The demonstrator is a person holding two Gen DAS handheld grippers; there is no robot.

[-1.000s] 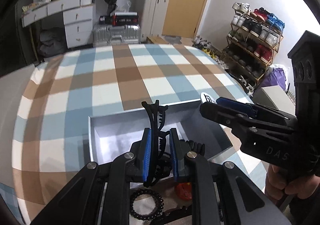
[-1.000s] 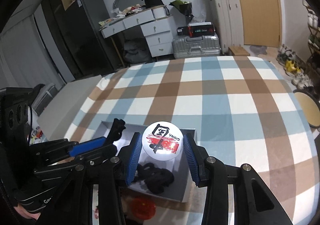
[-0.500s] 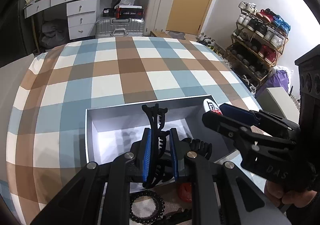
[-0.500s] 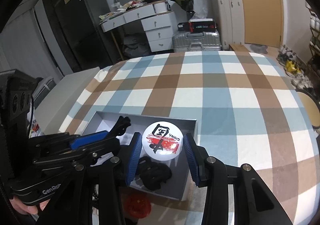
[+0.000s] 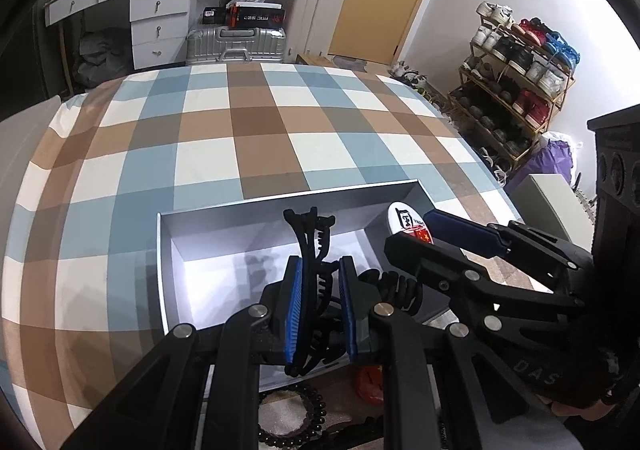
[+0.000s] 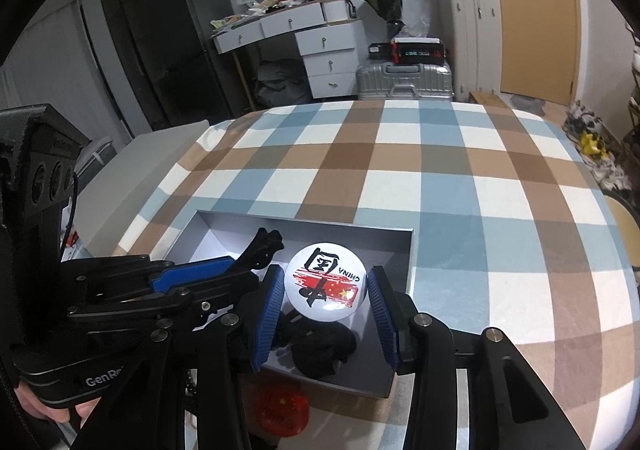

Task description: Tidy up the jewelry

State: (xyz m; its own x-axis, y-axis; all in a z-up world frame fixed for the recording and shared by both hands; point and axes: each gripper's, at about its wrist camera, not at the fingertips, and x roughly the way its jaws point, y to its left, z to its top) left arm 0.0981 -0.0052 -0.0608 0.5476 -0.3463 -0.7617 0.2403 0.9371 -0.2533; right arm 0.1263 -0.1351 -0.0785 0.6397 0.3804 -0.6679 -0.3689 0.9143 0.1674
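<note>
A grey open box (image 5: pixel 208 218) (image 6: pixel 400 250) lies on the checked cloth. My left gripper (image 5: pixel 320 290) is shut on a black claw hair clip (image 5: pixel 310 234), held over the box; the clip also shows in the right wrist view (image 6: pixel 262 246). My right gripper (image 6: pixel 326 290) is shut on a round white badge (image 6: pixel 326 282) marked CHINA, held over the box's right part; the badge shows edge-on in the left wrist view (image 5: pixel 408 224). A black coiled hair tie (image 6: pixel 320 350) (image 5: pixel 396 286) lies in the box under the badge.
A red badge (image 6: pixel 282 406) (image 5: pixel 370 382) and a black bead bracelet (image 5: pixel 288 418) lie on the cloth just in front of the box. A grey box lid (image 6: pixel 136 178) lies left of the cloth. A shoe rack (image 5: pixel 516 82) stands at the right.
Both grippers have moved a little forward over the box with their loads still held. The box looks closer and larger in both views.
</note>
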